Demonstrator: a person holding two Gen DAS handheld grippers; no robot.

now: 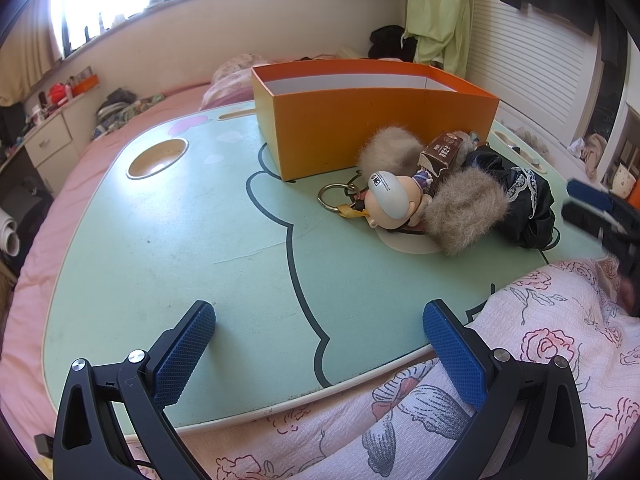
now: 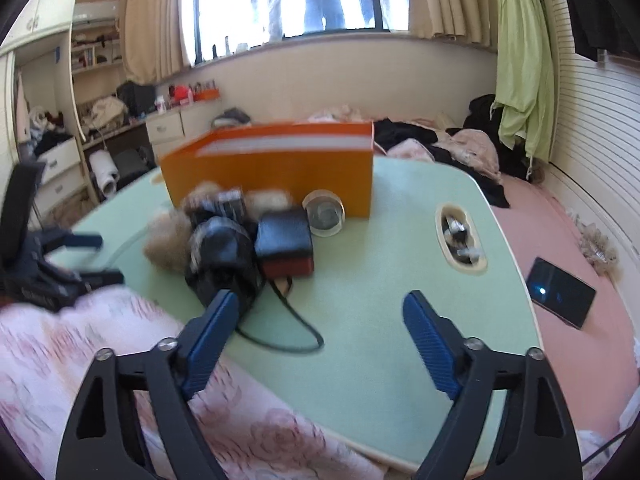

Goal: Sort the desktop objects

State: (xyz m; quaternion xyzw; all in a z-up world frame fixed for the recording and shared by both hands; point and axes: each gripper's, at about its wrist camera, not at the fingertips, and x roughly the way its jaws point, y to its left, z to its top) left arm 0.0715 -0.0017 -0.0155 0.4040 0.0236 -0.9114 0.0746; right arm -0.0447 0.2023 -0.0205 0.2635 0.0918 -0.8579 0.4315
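Both the left gripper [image 1: 319, 320] and right gripper [image 2: 320, 308] are wide open, holding nothing. Toys [image 1: 432, 196] lie at 5 o'clock of the box [image 1: 372, 120].

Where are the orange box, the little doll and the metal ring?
orange box [image 1: 376, 128]: left wrist view, on its front wall.
little doll [image 1: 386, 200]: left wrist view, on its round head.
metal ring [image 1: 334, 197]: left wrist view, on its rim.
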